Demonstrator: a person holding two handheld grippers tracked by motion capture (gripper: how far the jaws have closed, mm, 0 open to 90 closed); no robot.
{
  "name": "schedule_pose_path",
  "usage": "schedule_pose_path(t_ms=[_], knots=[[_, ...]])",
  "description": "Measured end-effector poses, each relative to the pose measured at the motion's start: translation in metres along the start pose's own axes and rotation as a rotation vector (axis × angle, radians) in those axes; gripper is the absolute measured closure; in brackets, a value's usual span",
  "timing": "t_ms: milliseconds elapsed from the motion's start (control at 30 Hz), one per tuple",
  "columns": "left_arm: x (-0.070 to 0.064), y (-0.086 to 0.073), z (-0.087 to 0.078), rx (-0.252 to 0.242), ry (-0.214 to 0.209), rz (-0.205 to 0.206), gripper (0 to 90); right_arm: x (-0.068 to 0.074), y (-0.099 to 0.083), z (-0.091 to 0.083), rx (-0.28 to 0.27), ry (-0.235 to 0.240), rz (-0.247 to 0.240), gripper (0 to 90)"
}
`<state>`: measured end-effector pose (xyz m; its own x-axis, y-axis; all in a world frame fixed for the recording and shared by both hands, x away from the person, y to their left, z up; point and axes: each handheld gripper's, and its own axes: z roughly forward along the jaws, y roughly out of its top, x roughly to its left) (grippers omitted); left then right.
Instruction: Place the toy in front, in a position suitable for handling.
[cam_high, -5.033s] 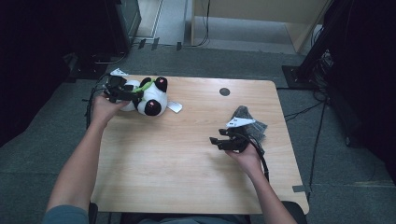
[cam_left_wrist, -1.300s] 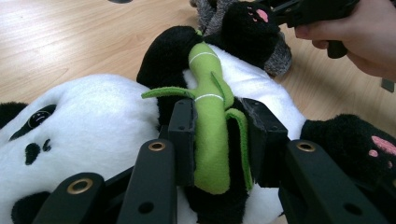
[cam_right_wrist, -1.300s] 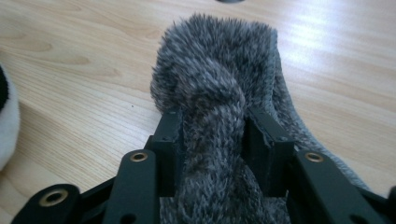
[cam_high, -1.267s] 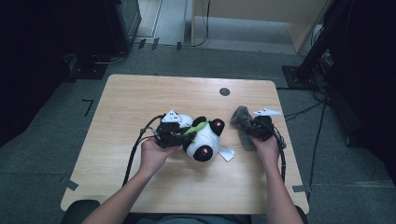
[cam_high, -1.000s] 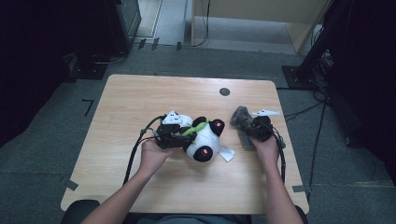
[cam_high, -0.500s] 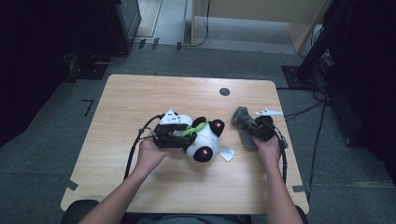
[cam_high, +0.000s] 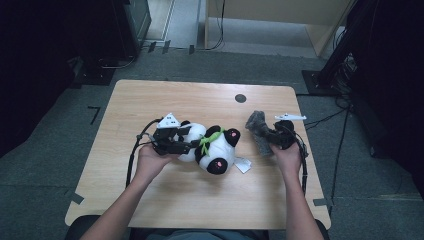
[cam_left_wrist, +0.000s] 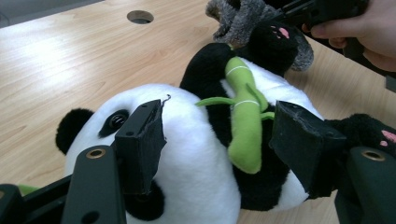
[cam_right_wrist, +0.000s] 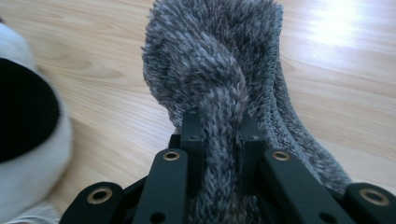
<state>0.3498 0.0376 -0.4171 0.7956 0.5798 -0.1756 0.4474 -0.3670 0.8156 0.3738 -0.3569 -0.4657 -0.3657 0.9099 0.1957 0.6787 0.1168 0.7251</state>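
panda plush (cam_high: 212, 150) soft, light, squashy | left claw (cam_left_wrist: 219, 144) spread around its body | right claw (cam_right_wrist: 223, 140) pinching grey fuzzy cloth (cam_right_wrist: 224, 60) beside panda | grip torso

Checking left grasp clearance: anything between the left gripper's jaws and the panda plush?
Nothing visible. In the left gripper view the left gripper has its jaws open around the panda plush, one at the head, one at the body by the green bamboo. The grey fuzzy cloth lies beyond, clamped in the right gripper.

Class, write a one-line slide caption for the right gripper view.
Right gripper shut on fuzzy grey cloth above the wooden table.
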Motion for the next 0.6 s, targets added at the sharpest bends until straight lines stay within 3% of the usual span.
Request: schedule_pose_path(t_ms=[433, 600], knots=[[0.013, -0.017, -0.012, -0.017, -0.002, -0.008, 30.3, 0.032, 0.014, -0.008, -0.002, 0.046, -0.077, 78.2], [0.019, -0.029, -0.015, -0.035, -0.021, -0.021, 21.0, 0.039, 0.024, -0.014, -0.023, 0.052, -0.092, 78.0]])
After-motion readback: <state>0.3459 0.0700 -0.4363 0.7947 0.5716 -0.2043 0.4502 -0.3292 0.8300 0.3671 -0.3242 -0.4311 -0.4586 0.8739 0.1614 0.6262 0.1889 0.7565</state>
